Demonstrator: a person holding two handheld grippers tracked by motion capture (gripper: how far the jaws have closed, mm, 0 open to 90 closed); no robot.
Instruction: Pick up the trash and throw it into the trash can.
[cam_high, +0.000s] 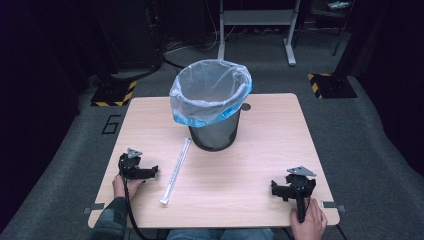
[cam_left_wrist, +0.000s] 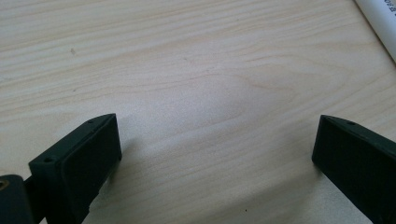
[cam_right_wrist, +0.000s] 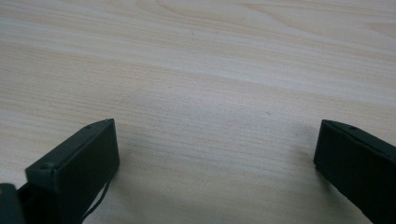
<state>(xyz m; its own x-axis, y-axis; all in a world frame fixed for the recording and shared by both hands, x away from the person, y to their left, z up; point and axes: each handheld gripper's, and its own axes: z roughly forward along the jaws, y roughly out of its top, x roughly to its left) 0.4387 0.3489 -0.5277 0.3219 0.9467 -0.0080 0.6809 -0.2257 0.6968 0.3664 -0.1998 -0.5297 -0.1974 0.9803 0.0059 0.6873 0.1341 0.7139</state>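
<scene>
A: What sits on the table (cam_high: 260, 165)?

B: A dark mesh bin (cam_high: 214, 131) stands at the far middle, lined with a clear bag (cam_high: 210, 92) whose blue edge folds down over the rim. Just near of it, a long white tube (cam_high: 176, 170) lies flat on the wood, running from beside the bin's base down toward the near left. A small round hole (cam_high: 245, 106) in the tabletop shows just right of the bin.

A: And the grippers?

B: The left gripper (cam_high: 150, 171) rests at the near left, held by a hand (cam_high: 125, 186), with the tube just to its right and not touching. The right gripper (cam_high: 276, 189) sits at the near right, well apart from the tube and bin, with a hand (cam_high: 309, 220) at the table's near edge.

A: Jaws?

B: Both spread wide with nothing between them. In the left gripper view they frame bare wood, and the tube (cam_left_wrist: 380, 23) crosses the top right corner. The right gripper view has plain wood grain between its pair.

A: Room to move?

B: The stretch between the two grippers is open wood, as is the right half up to the far edge.

A: Anything in the bin?

B: The bag's inside looks pale; I cannot tell what, if anything, it holds.
</scene>
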